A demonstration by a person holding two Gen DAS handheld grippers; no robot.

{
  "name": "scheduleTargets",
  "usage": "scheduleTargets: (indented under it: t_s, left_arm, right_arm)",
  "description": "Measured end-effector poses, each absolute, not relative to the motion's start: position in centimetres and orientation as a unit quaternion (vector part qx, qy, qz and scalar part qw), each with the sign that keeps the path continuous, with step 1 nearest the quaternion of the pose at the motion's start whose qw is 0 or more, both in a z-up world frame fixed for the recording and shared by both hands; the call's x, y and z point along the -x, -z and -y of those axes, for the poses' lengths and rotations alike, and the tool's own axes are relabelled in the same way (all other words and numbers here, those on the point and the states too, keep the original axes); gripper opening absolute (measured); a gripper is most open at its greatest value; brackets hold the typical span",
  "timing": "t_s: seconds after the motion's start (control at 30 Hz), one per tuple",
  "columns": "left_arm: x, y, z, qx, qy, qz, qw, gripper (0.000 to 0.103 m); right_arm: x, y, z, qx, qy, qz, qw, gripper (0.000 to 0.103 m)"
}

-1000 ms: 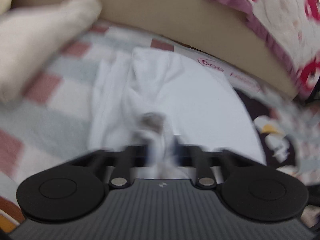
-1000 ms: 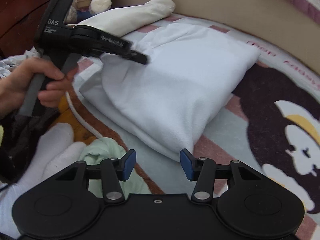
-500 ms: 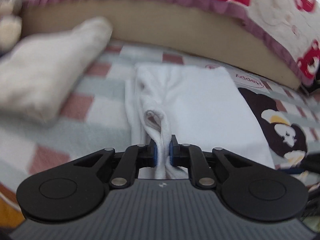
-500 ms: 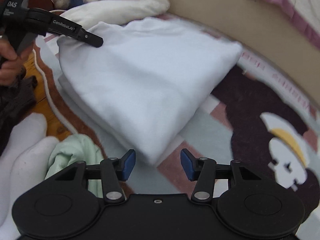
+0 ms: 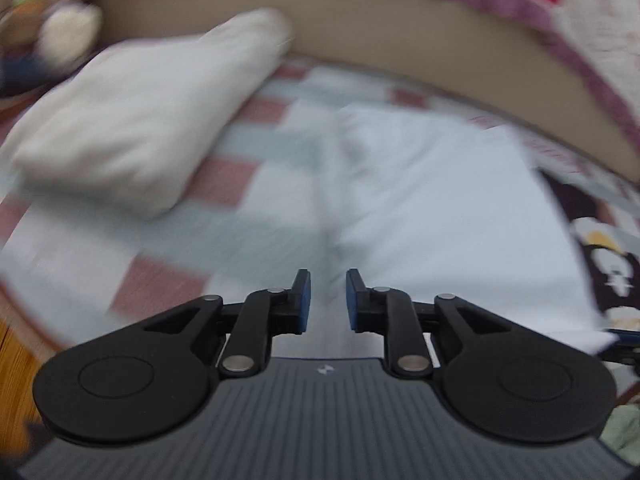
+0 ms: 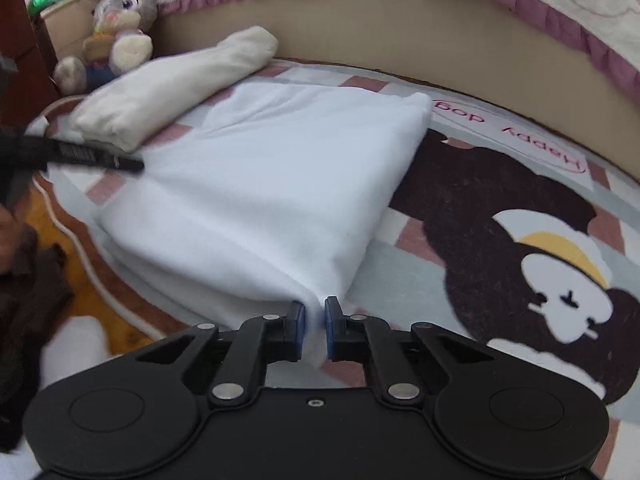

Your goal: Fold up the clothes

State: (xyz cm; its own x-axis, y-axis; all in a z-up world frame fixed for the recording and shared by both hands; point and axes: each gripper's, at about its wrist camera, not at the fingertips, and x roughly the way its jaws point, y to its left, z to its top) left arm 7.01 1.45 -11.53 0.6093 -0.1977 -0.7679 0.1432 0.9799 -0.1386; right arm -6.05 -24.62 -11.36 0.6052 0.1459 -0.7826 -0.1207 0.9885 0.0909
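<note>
White cloth fills our left wrist view: the folded white garment [image 5: 440,208] lies just ahead of the left gripper [image 5: 327,300], whose jaws are opening with nothing pinched between them. From our right wrist view, the right gripper [image 6: 314,330] is closing on the garment's near corner — its long axis runs away toward the cream bundle [image 6: 172,84] beyond.

Soft, even daylight, no harsh shadows or glare. The left wrist view is badly motion-blurred, so the cream pillow [image 5: 136,120] is maybe just smeared. The right wrist view is sharper, with fisheye bending the bed edge [image 6: 440,36].
</note>
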Motion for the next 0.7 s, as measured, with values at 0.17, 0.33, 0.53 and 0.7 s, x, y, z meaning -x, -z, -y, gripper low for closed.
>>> scheduleTargets:
  t_s: [0.17, 0.33, 0.53, 0.7]
  left_arm:
    - [-4.8, 10.3, -3.3, 0.074, 0.115, -0.411, 0.901, 0.021]
    - [-3.8, 8.9, -1.8, 0.096, 0.184, -0.357, 0.911, 0.040]
    - [-3.3, 7.5, 0.6, 0.073, 0.206, -0.326, 0.920, 0.032]
    - [-3.5, 7.0, 1.8, 0.081, 0.239, -0.319, 0.914, 0.032]
  right_arm:
    - [5.9, 11.1, 24.6, -0.053, -0.110, -0.484, 0.866, 0.013]
    - [5.3, 9.3, 26.4, -0.151, -0.125, -0.472, 0.860, 0.021]
    - [3.5, 6.1, 25.0, -0.090, -0.120, -0.425, 0.893, 0.034]
    - [0.3, 5.9, 22.2, -0.011, -0.157, -0.383, 0.910, 0.041]
